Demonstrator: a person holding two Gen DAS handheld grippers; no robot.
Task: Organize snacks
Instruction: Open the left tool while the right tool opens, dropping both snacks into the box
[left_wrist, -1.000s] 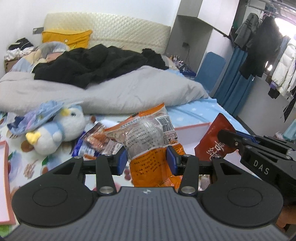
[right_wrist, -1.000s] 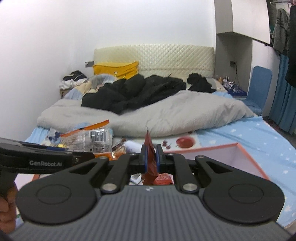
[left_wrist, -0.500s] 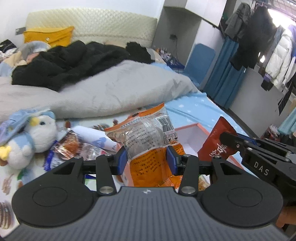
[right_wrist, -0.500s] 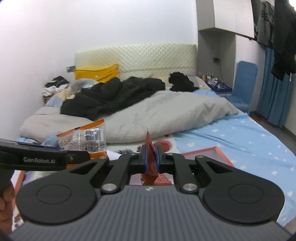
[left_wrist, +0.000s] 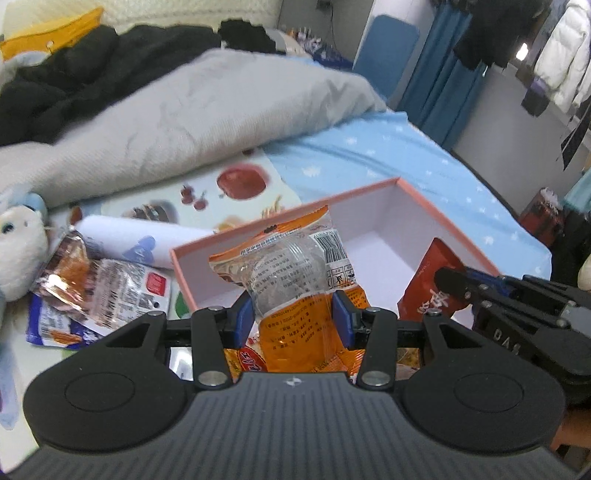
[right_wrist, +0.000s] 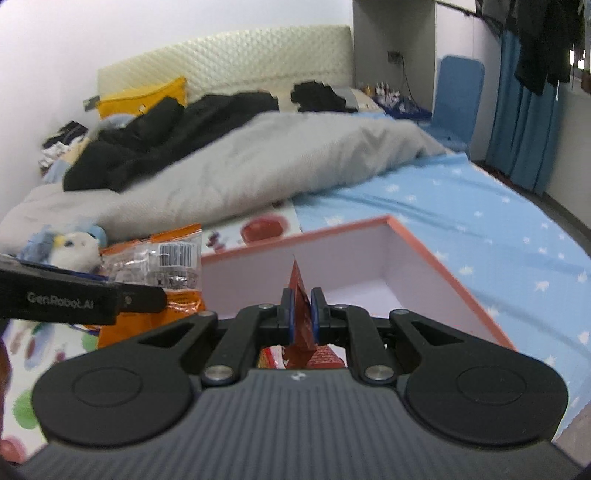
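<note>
the left gripper (left_wrist: 294, 316) has its blue pads clamped on the sides of a puffy snack bag of orange and clear plastic (left_wrist: 291, 280), jaws about half apart around it; the bag stands upright over the near wall of an open, shallow cardboard box with a salmon-pink rim and white inside (left_wrist: 384, 221), which rests on the bed. a barcode and small printed text on the bag are too fine to read. the right gripper (right_wrist: 301, 314) is nearly closed, pinching a thin dark-red foil packet (right_wrist: 299, 321) edge-on above the same box (right_wrist: 424, 254); in the left wrist view the packet (left_wrist: 424, 280) shows white characters. the arms read "das" and "genrobot.ai". loose crinkled snack wrappers (left_wrist: 99, 291) lie on the printed sheet left of the box, near a white plush bird (left_wrist: 18, 240).
</note>
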